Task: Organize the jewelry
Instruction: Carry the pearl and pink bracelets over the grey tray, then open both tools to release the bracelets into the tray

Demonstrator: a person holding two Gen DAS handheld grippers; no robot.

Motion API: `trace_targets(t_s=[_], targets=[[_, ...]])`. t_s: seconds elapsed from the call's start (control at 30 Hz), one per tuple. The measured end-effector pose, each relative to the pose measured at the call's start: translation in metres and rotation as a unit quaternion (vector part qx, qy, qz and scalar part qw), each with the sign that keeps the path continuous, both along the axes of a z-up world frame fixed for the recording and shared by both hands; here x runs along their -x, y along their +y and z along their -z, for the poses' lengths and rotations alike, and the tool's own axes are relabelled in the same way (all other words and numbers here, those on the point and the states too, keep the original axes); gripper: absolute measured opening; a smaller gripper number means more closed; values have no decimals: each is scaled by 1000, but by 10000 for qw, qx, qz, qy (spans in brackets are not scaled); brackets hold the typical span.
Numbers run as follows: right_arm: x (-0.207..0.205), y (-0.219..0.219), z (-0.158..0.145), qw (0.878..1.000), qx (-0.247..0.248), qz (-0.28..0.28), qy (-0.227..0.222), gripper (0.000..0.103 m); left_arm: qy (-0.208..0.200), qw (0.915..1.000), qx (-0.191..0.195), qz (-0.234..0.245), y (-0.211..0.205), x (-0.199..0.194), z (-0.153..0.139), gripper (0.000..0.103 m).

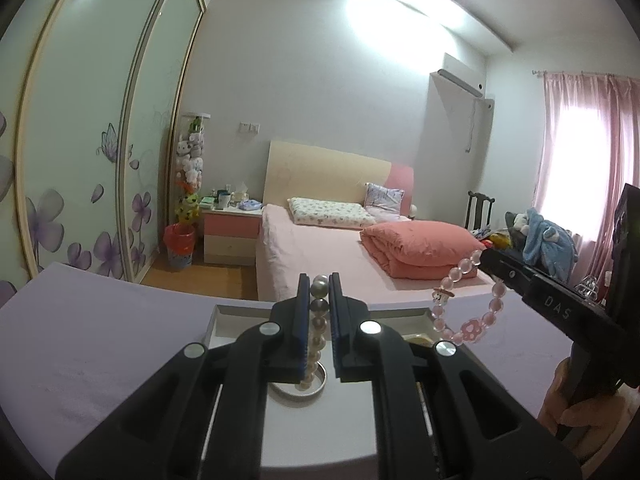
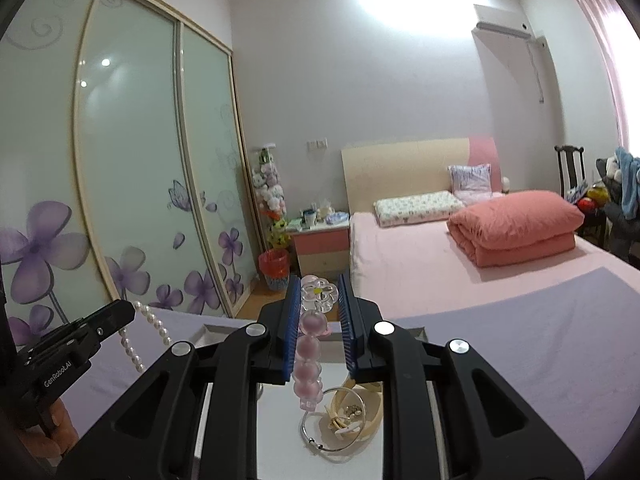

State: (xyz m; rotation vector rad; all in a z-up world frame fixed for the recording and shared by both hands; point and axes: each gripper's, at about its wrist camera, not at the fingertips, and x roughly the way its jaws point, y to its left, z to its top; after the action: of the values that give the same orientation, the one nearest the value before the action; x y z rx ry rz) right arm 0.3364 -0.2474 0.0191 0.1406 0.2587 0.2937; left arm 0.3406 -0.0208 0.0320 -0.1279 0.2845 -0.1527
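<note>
Left gripper (image 1: 320, 280) pinching pearl bracelet (image 1: 316, 332), right gripper (image 2: 319, 294) pinching pink bead bracelet (image 2: 308, 364), silver bangle (image 2: 332, 420) only in right view.

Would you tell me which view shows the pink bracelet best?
The left wrist view: the whole pink bracelet hangs as a loop there. The right wrist view shows only a few beads between the fingers.

Your tray (image 2: 420, 334) sits on the table (image 2: 520, 360) in front of you, bangles (image 2: 344, 416) in it; bed (image 2: 420, 256) behind, nightstand (image 2: 320, 250) left of it, wardrobe (image 2: 132, 168) far left.
</note>
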Motion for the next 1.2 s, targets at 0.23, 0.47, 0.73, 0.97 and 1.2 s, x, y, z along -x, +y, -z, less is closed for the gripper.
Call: trace_targets(t_s=[0.23, 0.47, 0.73, 0.97, 1.2], targets=[[-17, 5, 20, 9996, 30, -54, 277, 24, 177, 9998, -38, -4, -2, -24, 12, 10], [-13, 3, 21, 9999, 25, -4, 157, 57, 297, 9995, -60, 36, -6, -34, 24, 10], [-20, 0, 24, 9997, -2, 18, 229, 57, 479, 9988, -57, 72, -11, -50, 40, 11], [-22, -1, 25, 9997, -21, 26, 239, 57, 584, 9983, 25, 24, -6, -53, 49, 16], [-23, -3, 27, 9997, 26, 16, 238, 57, 580, 9983, 55, 18, -3, -50, 50, 16]])
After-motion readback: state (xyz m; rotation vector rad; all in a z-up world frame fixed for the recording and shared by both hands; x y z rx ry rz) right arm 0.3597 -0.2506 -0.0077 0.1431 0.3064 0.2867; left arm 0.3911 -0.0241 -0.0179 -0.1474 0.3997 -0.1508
